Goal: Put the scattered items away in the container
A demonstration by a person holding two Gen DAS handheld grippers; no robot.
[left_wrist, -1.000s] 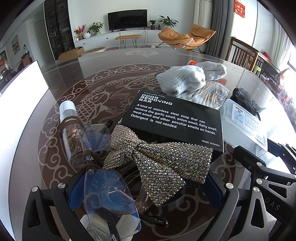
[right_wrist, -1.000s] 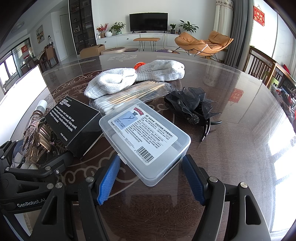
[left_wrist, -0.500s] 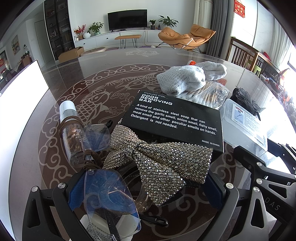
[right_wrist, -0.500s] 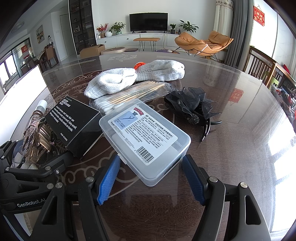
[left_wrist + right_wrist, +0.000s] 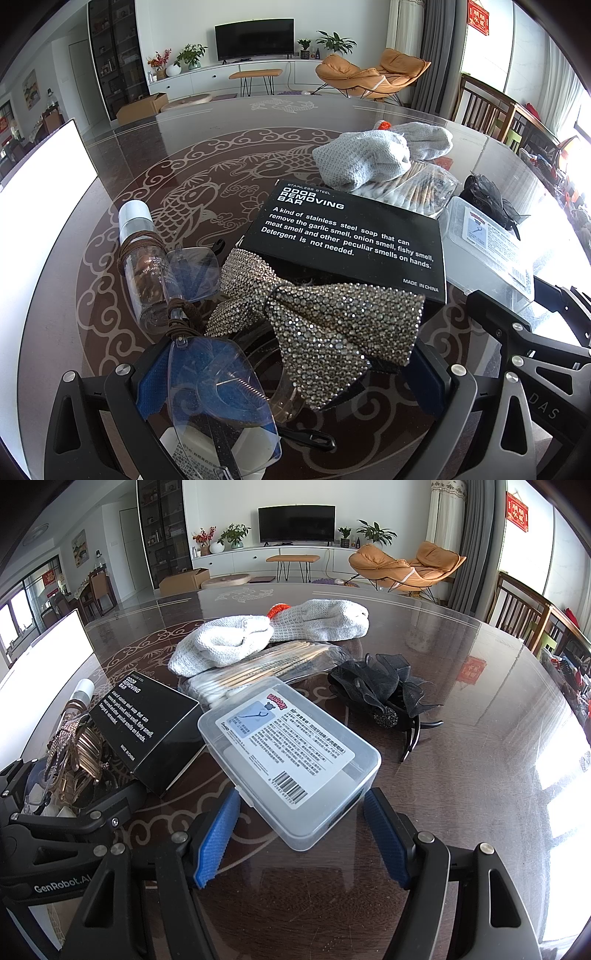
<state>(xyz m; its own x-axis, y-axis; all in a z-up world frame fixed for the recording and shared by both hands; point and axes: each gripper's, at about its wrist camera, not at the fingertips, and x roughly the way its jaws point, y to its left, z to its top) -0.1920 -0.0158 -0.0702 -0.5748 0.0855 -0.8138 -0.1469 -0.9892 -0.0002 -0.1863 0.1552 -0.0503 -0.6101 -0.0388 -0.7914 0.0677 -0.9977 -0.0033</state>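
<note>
Right wrist: plastic box lies diagonally (label up).

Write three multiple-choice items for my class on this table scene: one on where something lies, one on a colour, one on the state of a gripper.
1. Where does the pack of cotton swabs lie?
A. Between the grey knitted gloves and the clear plastic box
B. On top of the black hair clip
C. On the orange chair

2. What colour is the odor removing bar box?
A. White
B. Black
C. Red

3. How does the right gripper stand?
A. Shut on the gloves
B. Out of view
C. Open, its blue pads either side of the clear box's near corner

Key: 1 A, the swabs sit just behind the box, under the gloves' edge. 2 B, white print on black. 3 C, gaps show beside both pads.
</note>
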